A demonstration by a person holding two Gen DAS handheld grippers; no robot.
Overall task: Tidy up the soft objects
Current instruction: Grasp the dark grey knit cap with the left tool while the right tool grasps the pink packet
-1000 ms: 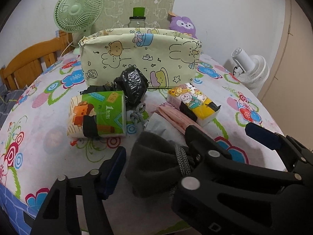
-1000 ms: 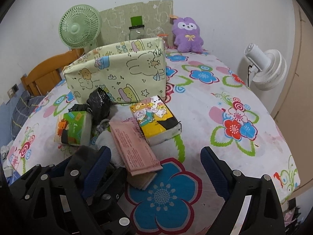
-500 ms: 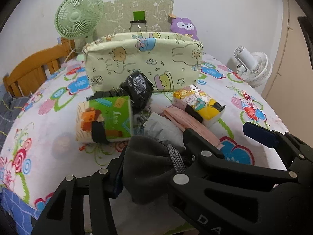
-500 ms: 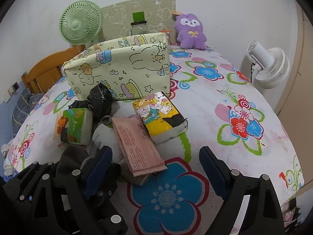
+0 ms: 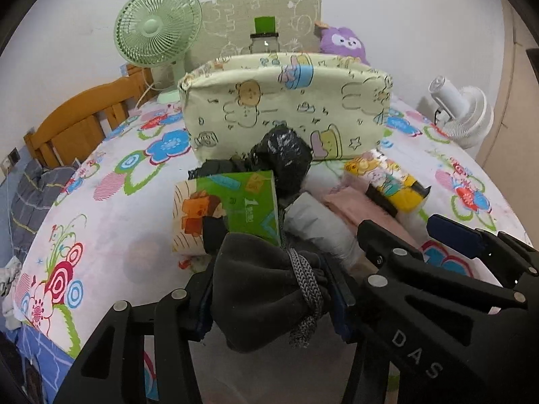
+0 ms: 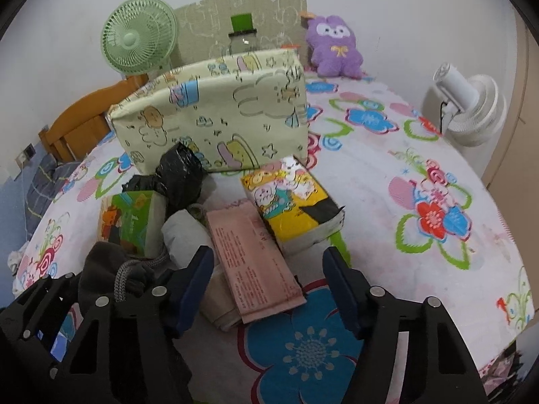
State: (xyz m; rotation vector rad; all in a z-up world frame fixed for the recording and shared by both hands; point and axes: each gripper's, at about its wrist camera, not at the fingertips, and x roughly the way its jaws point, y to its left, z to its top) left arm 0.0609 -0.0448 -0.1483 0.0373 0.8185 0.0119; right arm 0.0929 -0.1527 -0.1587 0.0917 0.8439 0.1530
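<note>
My left gripper (image 5: pixel 273 306) is shut on a dark grey drawstring pouch (image 5: pixel 262 289) and holds it above the table's front edge; the pouch also shows in the right wrist view (image 6: pixel 107 269). My right gripper (image 6: pixel 269 286) is open and empty, over the pink packet (image 6: pixel 249 259). Ahead lie a green tissue pack (image 5: pixel 225 208), a black plastic bag (image 5: pixel 283 158), a white bundle (image 5: pixel 320 225) and a yellow tissue pack (image 6: pixel 289 205). The pale yellow cartoon-print storage box (image 5: pixel 286 104) stands behind them.
A green fan (image 5: pixel 155 27), a jar with a green lid (image 5: pixel 264 38) and a purple plush (image 6: pixel 333 47) stand at the back. A white fan (image 6: pixel 468 104) is off the right edge. A wooden chair (image 5: pixel 74 128) stands at left. The floral tablecloth (image 6: pixel 421 175) covers the table.
My left gripper has closed on the grey pouch and lifted it off the table. The right gripper has moved forward over the pink packet, still open.
</note>
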